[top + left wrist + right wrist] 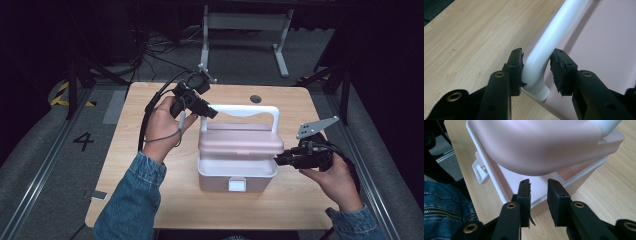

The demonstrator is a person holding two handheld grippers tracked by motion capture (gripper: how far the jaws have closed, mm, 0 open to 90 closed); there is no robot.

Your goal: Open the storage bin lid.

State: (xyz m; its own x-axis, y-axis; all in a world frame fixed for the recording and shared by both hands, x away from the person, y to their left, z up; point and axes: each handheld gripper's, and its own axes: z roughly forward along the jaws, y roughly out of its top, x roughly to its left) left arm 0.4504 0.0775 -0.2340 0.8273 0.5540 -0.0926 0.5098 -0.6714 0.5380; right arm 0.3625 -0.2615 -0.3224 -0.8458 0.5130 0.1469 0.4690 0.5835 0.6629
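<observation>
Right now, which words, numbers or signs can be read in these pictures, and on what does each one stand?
"4": a black numeral on the grey floor, left of the table.
No readable text on the pink and white box or its handle.

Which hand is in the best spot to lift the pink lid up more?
Left. The left gripper already has the white handle between its jaws, so raising it should swing the pink lid up. The right gripper sits at the white box's rim, steadying.

Wood table (pixel 150 165), centre of frame; white box (pixel 237 175) stands mid-table; small grey tag (pixel 98 195) at lower-left edge.
</observation>
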